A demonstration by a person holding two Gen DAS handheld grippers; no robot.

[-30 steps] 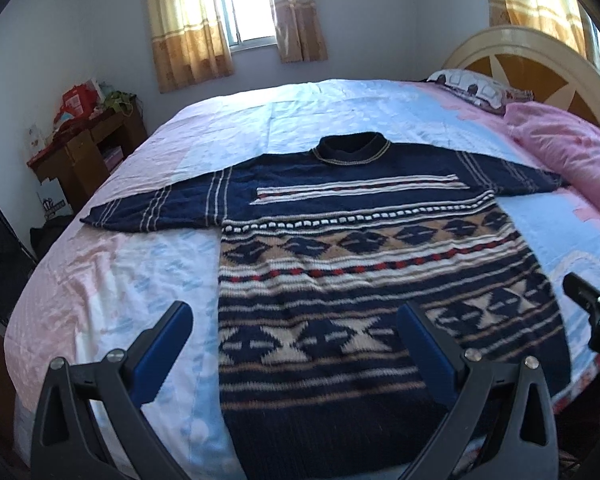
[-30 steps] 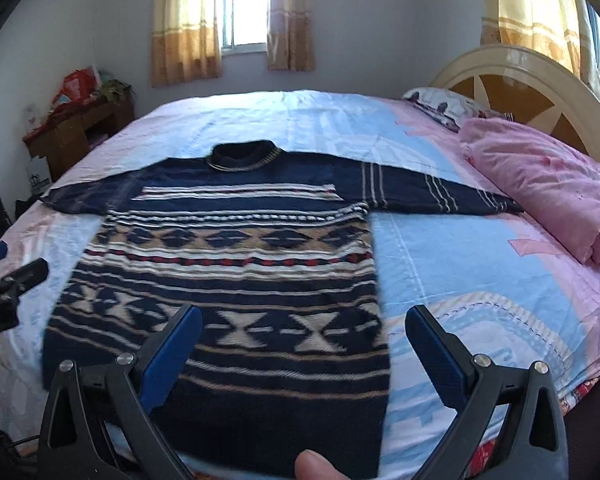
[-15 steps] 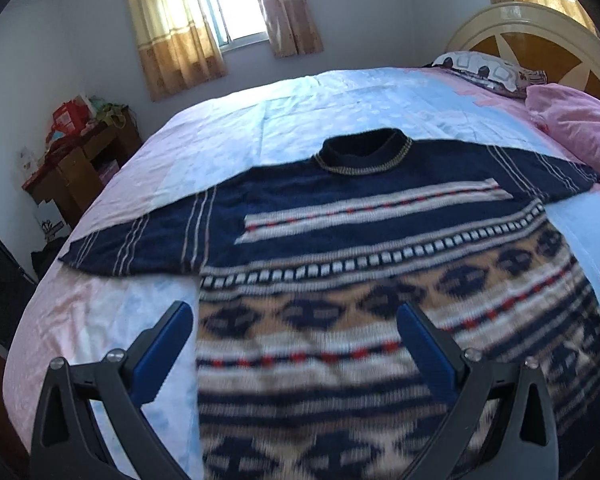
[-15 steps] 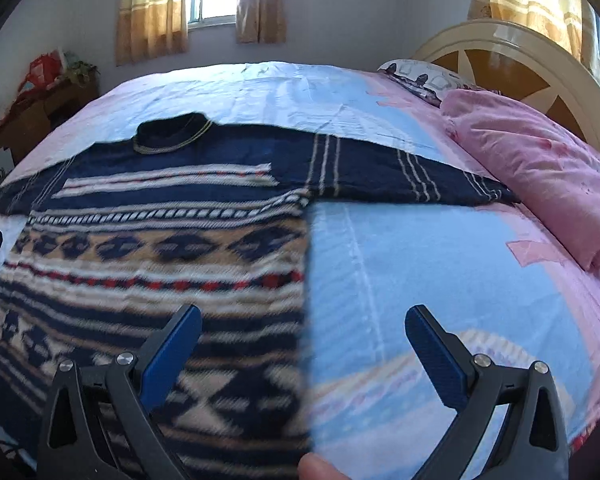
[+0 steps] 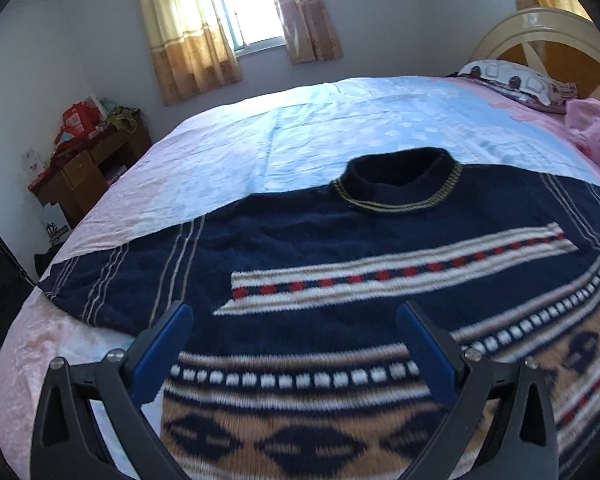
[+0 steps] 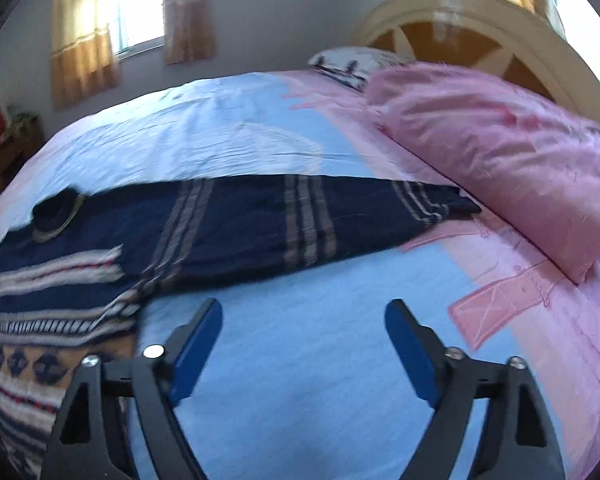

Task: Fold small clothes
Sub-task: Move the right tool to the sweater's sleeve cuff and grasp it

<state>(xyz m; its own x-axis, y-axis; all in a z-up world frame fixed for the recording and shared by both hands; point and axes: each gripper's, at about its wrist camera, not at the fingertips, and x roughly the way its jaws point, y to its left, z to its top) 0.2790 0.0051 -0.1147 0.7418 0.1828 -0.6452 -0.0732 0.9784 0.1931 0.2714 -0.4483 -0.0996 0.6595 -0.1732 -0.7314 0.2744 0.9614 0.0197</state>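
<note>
A navy patterned sweater [image 5: 340, 264] lies flat on the bed, collar [image 5: 396, 184] away from me, sleeves spread to both sides. My left gripper [image 5: 296, 320] is open and empty, hovering over the chest near the left armpit. The left sleeve [image 5: 112, 280] reaches toward the bed's left edge. In the right wrist view the right sleeve [image 6: 308, 220] stretches toward the pink pillow. My right gripper [image 6: 304, 316] is open and empty, over bare blue sheet just in front of that sleeve, right of the sweater's body [image 6: 40, 320].
A pink pillow [image 6: 500, 160] and a patterned pillow [image 5: 516, 80] lie by the cream headboard [image 6: 480, 32] on the right. A wooden side table [image 5: 84, 164] with clutter stands left of the bed. Curtained window [image 5: 252, 4] on the far wall.
Both grippers have moved forward up the sweater, from its hem toward the shoulders. The right gripper has swung right, off the body toward the right sleeve. Both stay open.
</note>
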